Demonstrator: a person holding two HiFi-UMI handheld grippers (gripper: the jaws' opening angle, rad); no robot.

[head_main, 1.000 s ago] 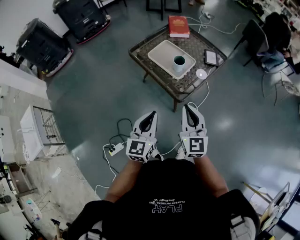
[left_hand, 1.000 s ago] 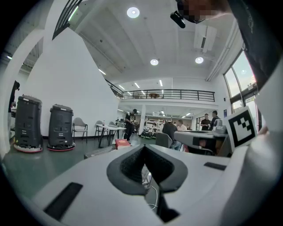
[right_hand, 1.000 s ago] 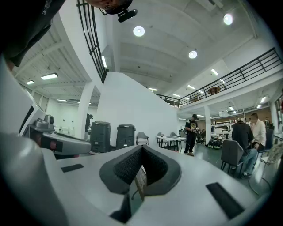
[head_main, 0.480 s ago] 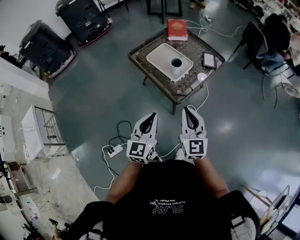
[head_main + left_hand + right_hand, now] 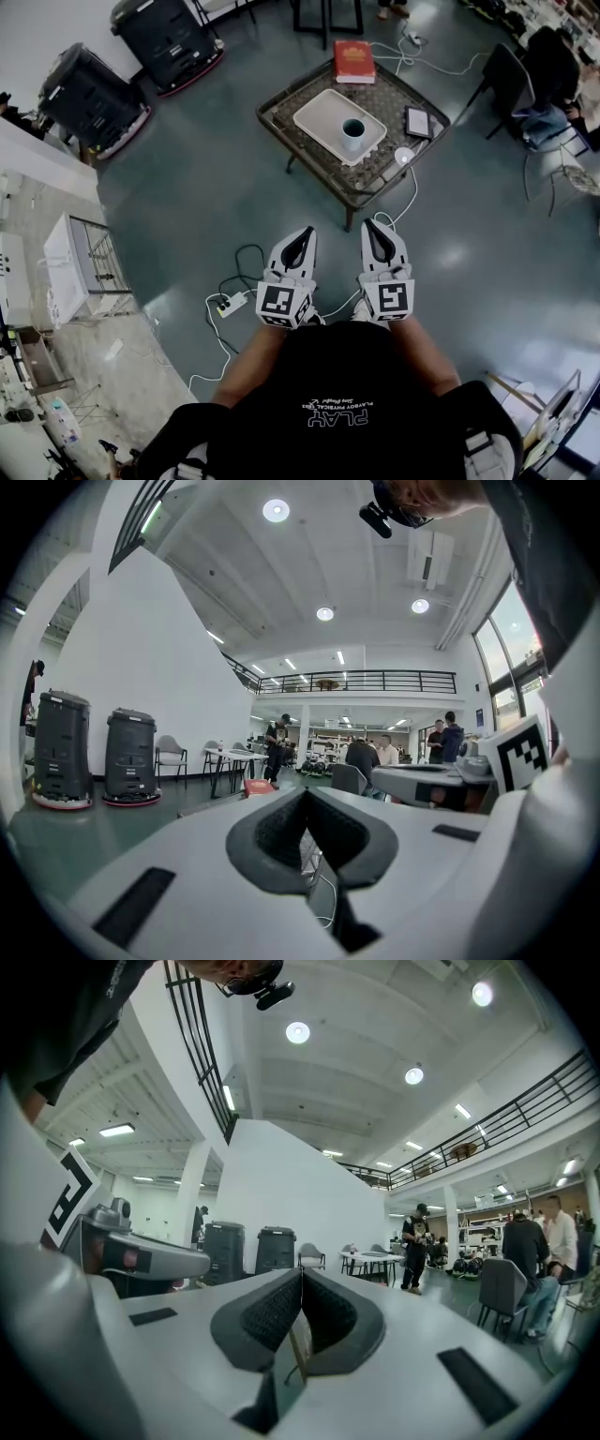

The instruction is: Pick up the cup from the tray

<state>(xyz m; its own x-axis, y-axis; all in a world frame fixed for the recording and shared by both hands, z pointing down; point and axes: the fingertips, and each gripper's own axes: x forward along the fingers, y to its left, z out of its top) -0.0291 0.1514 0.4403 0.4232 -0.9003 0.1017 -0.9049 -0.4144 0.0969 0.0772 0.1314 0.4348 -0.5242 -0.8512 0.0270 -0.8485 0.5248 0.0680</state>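
Observation:
A teal cup (image 5: 353, 132) stands upright at the near right end of a white tray (image 5: 319, 111) on a low dark table (image 5: 392, 97), far ahead of me in the head view. My left gripper (image 5: 304, 232) and right gripper (image 5: 373, 228) are held side by side close to my body, well short of the table, both pointing toward it. Each is shut with nothing between its jaws. In the left gripper view the pads (image 5: 281, 827) meet at the tip. The right gripper's pads (image 5: 272, 1312) also meet. Neither gripper view shows the cup.
On the table lie a red book (image 5: 354, 58), a dark tablet (image 5: 417, 119) and a small white round device (image 5: 404, 154). A power strip (image 5: 230, 301) with cables lies on the floor near my feet. Two black machines (image 5: 82, 92) stand at the left, chairs (image 5: 511, 66) at the right.
The table and tray sit slightly higher in the head view than a second ago. Both grippers have kept their places and stayed shut.

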